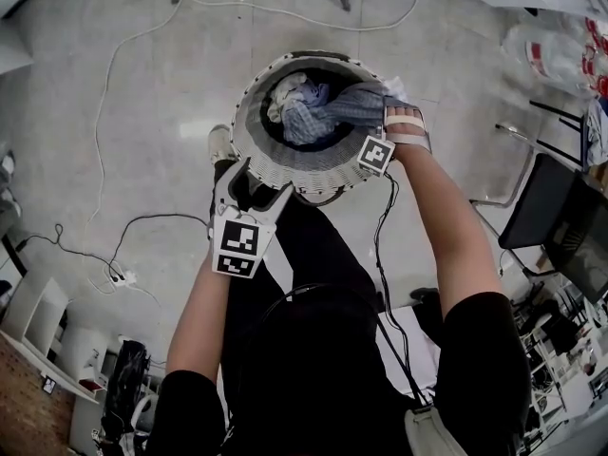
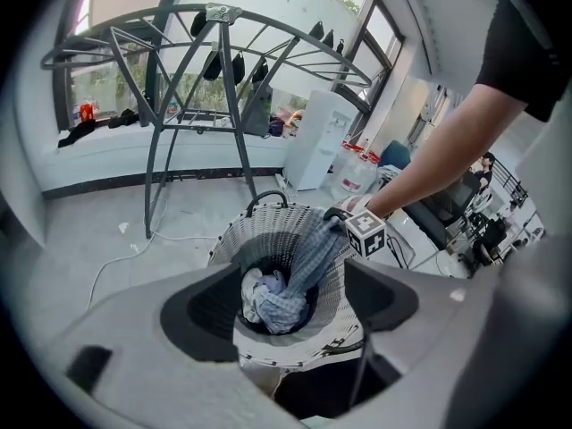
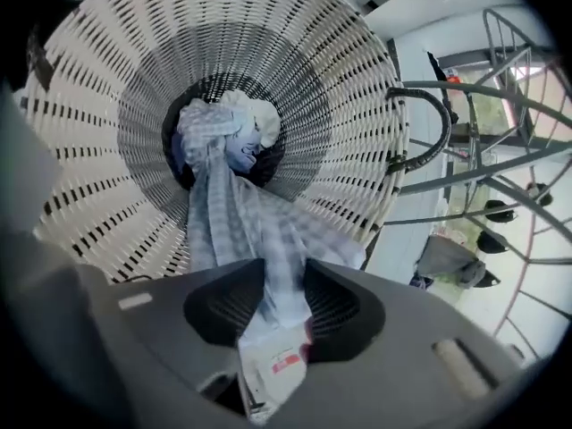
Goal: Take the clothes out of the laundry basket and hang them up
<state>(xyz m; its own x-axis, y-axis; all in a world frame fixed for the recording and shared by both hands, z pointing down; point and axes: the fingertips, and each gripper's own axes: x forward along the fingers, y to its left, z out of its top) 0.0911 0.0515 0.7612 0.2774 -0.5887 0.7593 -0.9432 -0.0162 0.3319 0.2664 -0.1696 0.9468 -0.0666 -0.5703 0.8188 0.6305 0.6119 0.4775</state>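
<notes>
The right gripper [image 3: 281, 280] is clamping its fingers on the checked garment [image 3: 228, 222] near its label (likely soft, light, snag-prone) — the left gripper [image 2: 290, 282] is holding its fingers apart, empty.

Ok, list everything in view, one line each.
laundry basket: one, white woven, on the floor before the person
checked garment: one, blue-grey, trailing from basket over its rim
other clothes: a bundle, pale, at basket bottom
drying rack: one, grey metal, beyond the basket
water dispenser: one, white, beyond the rack
cables: several, white and black, across the floor
chair: one, black, at the head view's right
left hand-held gripper: one, grey, open and empty, by the basket's near rim
right hand-held gripper: one, grey, shut on the checked garment
</notes>
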